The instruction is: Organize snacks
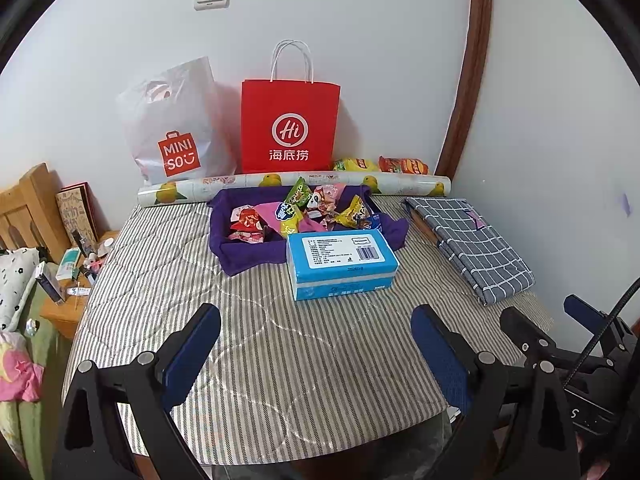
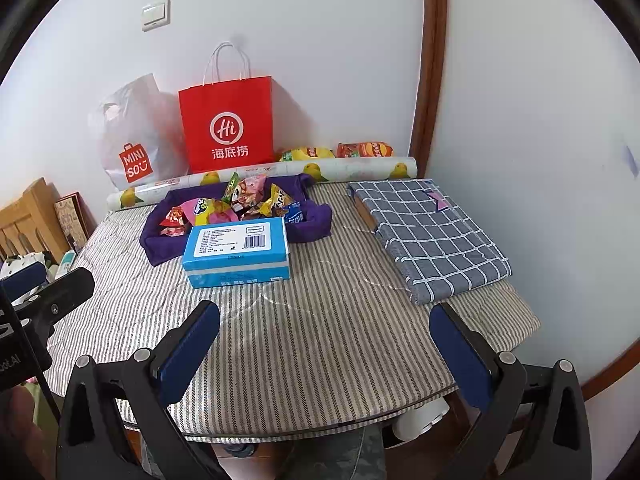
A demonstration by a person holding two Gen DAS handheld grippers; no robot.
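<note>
Left wrist: at the bench's [image 1: 280, 360] near edge, facing the back wall.
Right wrist: same edge, slightly rightward, equally near.
Shared: blue box [image 1: 342, 262] [image 2: 238, 254], red bag [image 1: 290, 126] [image 2: 228, 124].

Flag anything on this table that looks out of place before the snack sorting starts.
Two chip bags lie behind the wrapping-paper roll at the wall, apart from the snacks piled in the purple fabric bin. A blue tissue pack sits against the bin's front. Nothing looks spilled or damaged.

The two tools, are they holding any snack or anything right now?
No, nothing is held. The left tool and the right tool are both open above the striped table cover. The snacks sit in the purple tray, untouched.
</note>
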